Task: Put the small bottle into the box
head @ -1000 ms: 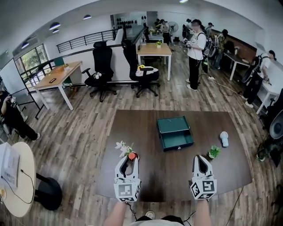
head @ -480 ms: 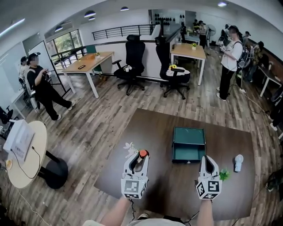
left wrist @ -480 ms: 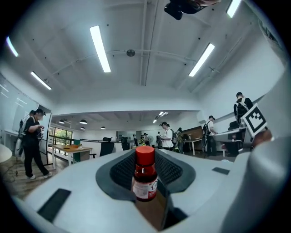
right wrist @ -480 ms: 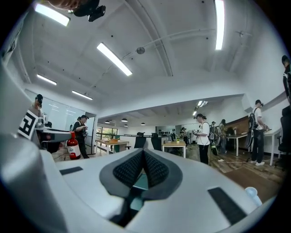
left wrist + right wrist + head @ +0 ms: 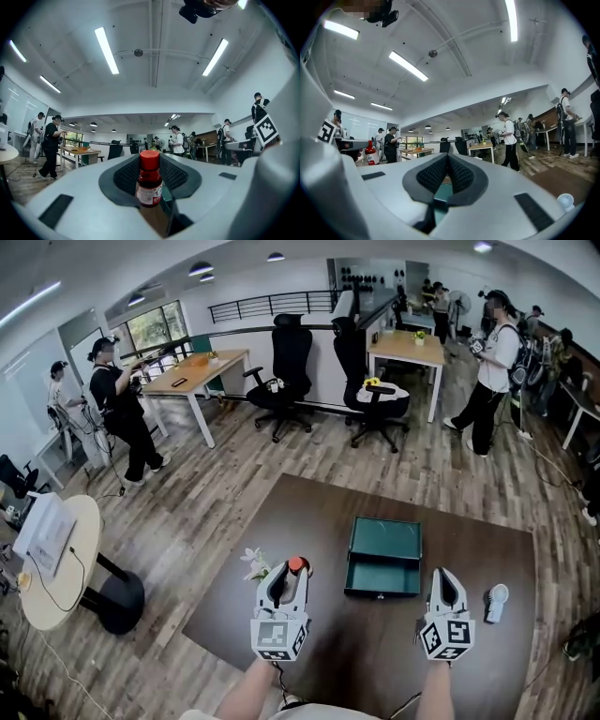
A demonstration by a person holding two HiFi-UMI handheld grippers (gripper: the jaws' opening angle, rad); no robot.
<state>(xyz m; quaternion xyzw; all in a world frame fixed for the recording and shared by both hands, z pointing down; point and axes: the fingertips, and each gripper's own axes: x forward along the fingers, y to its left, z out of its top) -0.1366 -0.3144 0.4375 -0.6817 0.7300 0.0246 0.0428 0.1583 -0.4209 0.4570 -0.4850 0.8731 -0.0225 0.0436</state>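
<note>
Your left hand-held gripper [image 5: 287, 577] pinches the small red-capped bottle [image 5: 298, 565] upright; the open teal box [image 5: 384, 538] lies right of it; right hand-held gripper [image 5: 445, 575] pressed together.

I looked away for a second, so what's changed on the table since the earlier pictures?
Both tools moved forward: the left tool, carrying the small bottle, and the right tool now stand either side of the box front; the right one hides the little green plant. Unchanged: left grip on the bottle, right tool shut and empty, box, fan and flowers in place.
</note>
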